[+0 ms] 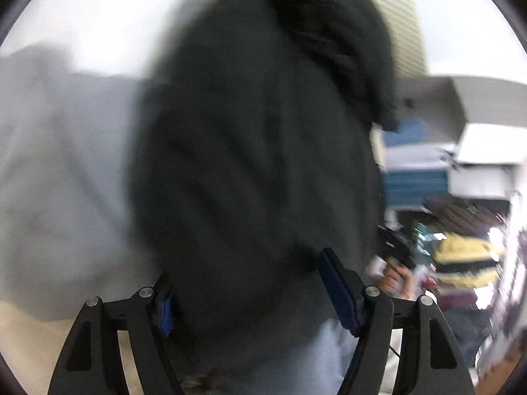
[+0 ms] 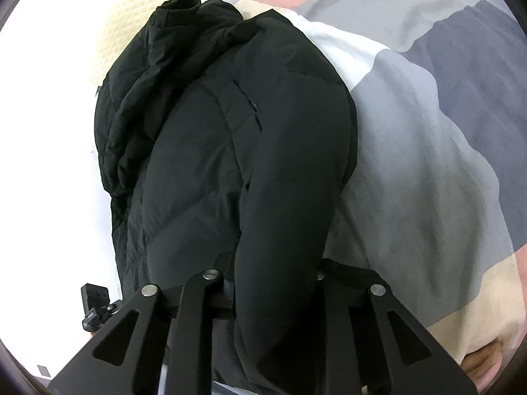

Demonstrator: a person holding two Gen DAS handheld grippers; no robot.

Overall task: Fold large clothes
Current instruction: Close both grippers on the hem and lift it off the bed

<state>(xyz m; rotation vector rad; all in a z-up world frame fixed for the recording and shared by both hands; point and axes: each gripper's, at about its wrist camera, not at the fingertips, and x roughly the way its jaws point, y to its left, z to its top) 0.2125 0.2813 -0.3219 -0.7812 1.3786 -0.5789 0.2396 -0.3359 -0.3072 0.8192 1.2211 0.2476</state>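
A black padded jacket (image 2: 230, 131) lies bunched on a patchwork quilt (image 2: 428, 115), collar towards the far end. One thick fold of it runs down between the jaws of my right gripper (image 2: 273, 273), which are close together on the fabric; the pads are hidden by it. In the blurred left wrist view the same jacket (image 1: 257, 148) fills the middle. My left gripper (image 1: 243, 265) stands wide with the jacket's lower edge between its fingers; the right blue pad (image 1: 339, 289) shows bare, the left one is half covered. A hand (image 1: 395, 279) on a black handle appears at the right.
The quilt has grey, dark blue, pink, beige and white patches. A cream quilted cushion (image 2: 131, 16) lies beyond the collar. A small black device (image 2: 95, 302) sits at lower left. Grey cloth (image 1: 49, 164) is at the left; shelves with blue boxes (image 1: 411, 184) and a yellow striped item (image 1: 467, 260) at the right.
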